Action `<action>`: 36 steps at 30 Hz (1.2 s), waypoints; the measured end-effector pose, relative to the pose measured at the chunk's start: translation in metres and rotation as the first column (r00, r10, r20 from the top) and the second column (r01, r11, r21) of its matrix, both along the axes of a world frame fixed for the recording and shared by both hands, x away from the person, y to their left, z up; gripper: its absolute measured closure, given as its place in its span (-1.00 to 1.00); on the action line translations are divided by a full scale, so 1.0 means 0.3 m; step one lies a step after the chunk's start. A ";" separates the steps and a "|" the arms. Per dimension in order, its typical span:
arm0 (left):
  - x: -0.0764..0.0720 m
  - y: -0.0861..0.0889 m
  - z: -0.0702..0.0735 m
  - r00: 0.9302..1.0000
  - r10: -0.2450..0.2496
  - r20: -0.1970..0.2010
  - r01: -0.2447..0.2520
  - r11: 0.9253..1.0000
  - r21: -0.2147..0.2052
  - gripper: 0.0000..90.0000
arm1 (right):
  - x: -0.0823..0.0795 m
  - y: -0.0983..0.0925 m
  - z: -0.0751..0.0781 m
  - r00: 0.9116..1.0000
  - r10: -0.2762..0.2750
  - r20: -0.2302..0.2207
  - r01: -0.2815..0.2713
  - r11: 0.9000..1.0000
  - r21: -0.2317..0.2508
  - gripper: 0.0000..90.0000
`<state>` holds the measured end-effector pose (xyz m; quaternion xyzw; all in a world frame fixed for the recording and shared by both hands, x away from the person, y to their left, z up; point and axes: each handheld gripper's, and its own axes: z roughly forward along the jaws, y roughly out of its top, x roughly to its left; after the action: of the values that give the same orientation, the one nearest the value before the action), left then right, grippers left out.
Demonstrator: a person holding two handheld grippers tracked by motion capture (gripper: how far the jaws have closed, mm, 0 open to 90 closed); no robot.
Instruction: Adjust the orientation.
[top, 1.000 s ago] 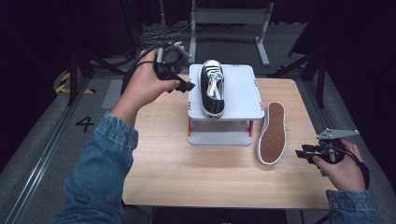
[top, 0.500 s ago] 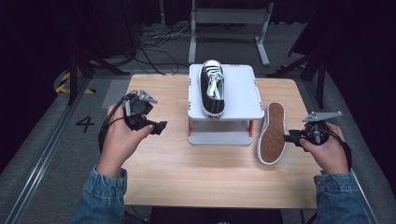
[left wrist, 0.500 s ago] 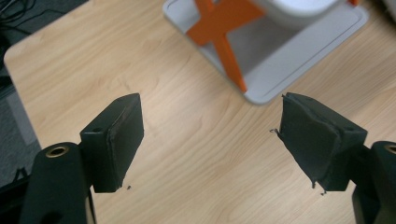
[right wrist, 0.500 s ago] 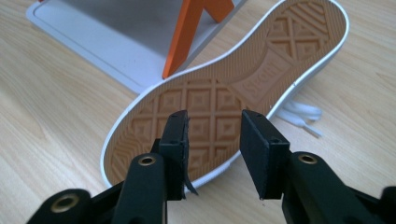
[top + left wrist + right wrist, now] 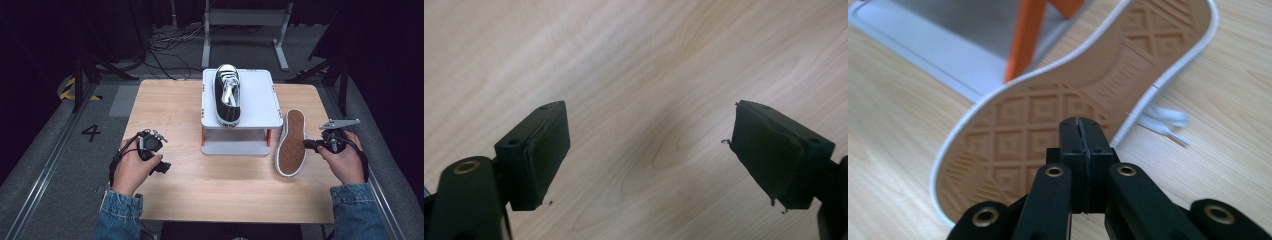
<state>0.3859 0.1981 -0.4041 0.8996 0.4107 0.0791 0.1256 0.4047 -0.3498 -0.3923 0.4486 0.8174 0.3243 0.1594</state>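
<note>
left tongs (image 5: 165,166) dropped to the table (image 5: 240,195), spreading; right tongs (image 5: 307,144) closed.

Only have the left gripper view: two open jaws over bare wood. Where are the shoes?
Observer: One black shoe stands upright on top of the grey stand. The other shoe lies tipped on its side on the table, sole showing, right of the stand.
Operator: Right gripper on it?
Observer: Not gripping. The right gripper points at the tan sole with its jaws pressed together and nothing between them.
Operator: Laces in the way?
Observer: In the right gripper view a white lace trails onto the wood beyond the sole's far edge.
Operator: And my left gripper?
Observer: The left gripper sits low near the table's left front, well apart from the stand.
</note>
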 end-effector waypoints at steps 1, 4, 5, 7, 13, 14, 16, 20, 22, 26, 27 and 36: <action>0.004 0.007 -0.013 1.000 0.006 -0.008 -0.006 1.000 0.010 -0.63 | 0.000 -0.008 -0.004 1.000 -0.011 0.004 0.011 1.000 0.004 1.00; 0.016 0.021 -0.042 0.999 0.044 -0.006 -0.044 0.999 0.006 -0.61 | 0.003 -0.004 -0.008 0.999 -0.011 0.030 0.012 1.000 -0.005 0.98; 0.020 0.025 -0.051 0.999 0.051 -0.007 -0.051 0.999 0.005 -0.62 | 0.005 0.002 -0.010 0.999 -0.010 0.036 0.010 1.000 0.001 0.96; 0.022 0.030 -0.060 0.999 0.035 0.001 -0.035 0.999 0.001 -0.61 | 0.014 0.024 -0.021 1.000 0.007 0.030 -0.007 1.000 0.000 1.00; 0.017 0.035 -0.054 1.000 0.027 0.002 -0.027 0.999 -0.017 -0.62 | 0.038 0.024 -0.072 0.999 -0.013 -0.035 0.011 0.999 -0.046 1.00; 0.019 0.034 -0.054 0.999 0.036 0.005 -0.036 0.999 -0.020 -0.62 | 0.038 0.012 -0.079 0.999 -0.022 -0.048 0.020 0.999 -0.041 1.00; 0.019 0.033 -0.055 0.999 0.047 -0.002 -0.047 0.999 -0.022 -0.62 | 0.038 0.000 -0.091 0.997 -0.034 -0.065 0.030 0.998 -0.060 1.00; 0.041 0.022 -0.067 0.999 0.046 -0.010 -0.047 0.999 -0.028 -0.62 | 0.031 -0.056 -0.153 0.992 -0.088 -0.087 0.079 0.991 -0.107 1.00; 0.051 0.011 -0.073 0.999 0.040 -0.008 -0.040 0.999 -0.031 -0.62 | 0.022 -0.076 -0.162 0.991 -0.102 -0.091 0.092 0.991 -0.101 0.99; 0.056 -0.001 -0.077 0.999 0.036 -0.010 -0.036 0.999 -0.038 -0.62 | 0.015 -0.087 -0.161 0.991 -0.098 -0.088 0.092 0.993 -0.074 0.85; 0.056 0.000 -0.076 0.999 0.036 -0.010 -0.036 0.999 -0.031 -0.62 | 0.013 -0.087 -0.158 0.992 -0.096 -0.085 0.090 0.994 -0.068 0.81; 0.026 0.023 -0.081 0.999 0.040 0.010 -0.039 0.999 -0.028 -0.62 | -0.009 -0.074 -0.002 0.995 -0.092 0.034 0.092 0.996 -0.018 0.75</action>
<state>0.3937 0.2050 -0.4283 0.8890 0.4288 0.0806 0.1389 0.4019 -0.3721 -0.3929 0.4788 0.7963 0.3159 0.1918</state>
